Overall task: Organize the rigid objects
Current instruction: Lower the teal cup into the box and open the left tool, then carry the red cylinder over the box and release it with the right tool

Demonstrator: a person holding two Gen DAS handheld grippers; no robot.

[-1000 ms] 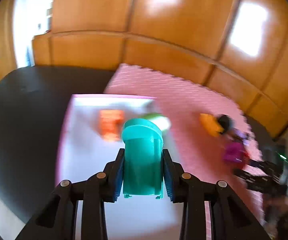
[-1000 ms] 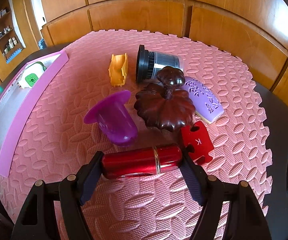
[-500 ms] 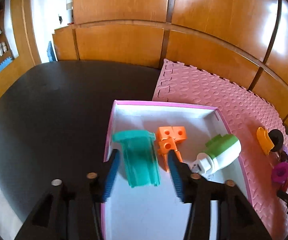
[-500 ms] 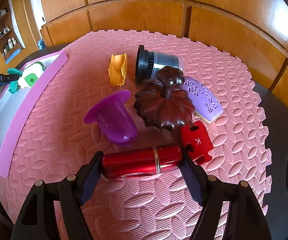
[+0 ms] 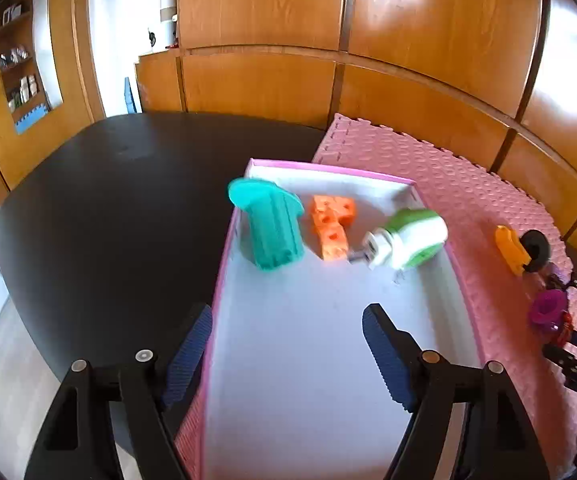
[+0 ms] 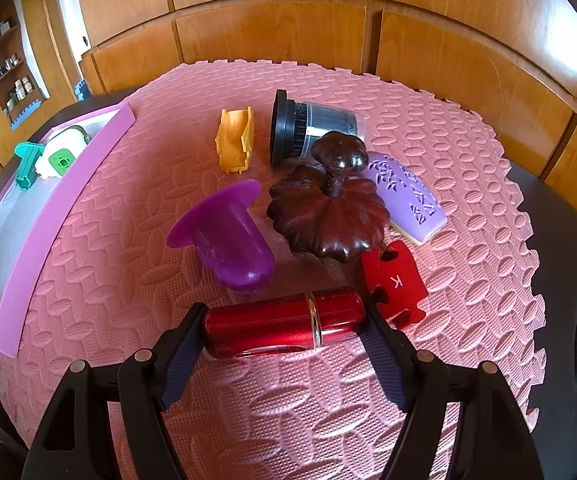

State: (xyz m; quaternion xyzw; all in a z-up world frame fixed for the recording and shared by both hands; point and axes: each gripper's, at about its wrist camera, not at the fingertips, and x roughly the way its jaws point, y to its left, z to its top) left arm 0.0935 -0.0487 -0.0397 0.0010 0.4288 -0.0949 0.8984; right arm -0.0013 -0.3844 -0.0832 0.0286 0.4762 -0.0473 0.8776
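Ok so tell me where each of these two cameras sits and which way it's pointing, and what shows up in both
Left wrist: on the left gripper, looking down along its open fingers into the pink-rimmed box holding the teal piece, orange blocks and green-white device.
Right wrist: on the right gripper, facing the pink foam mat; its fingers clamp the red cylinder.
Shared: box, teal piece, device, mat, purple cup, yellow piece.
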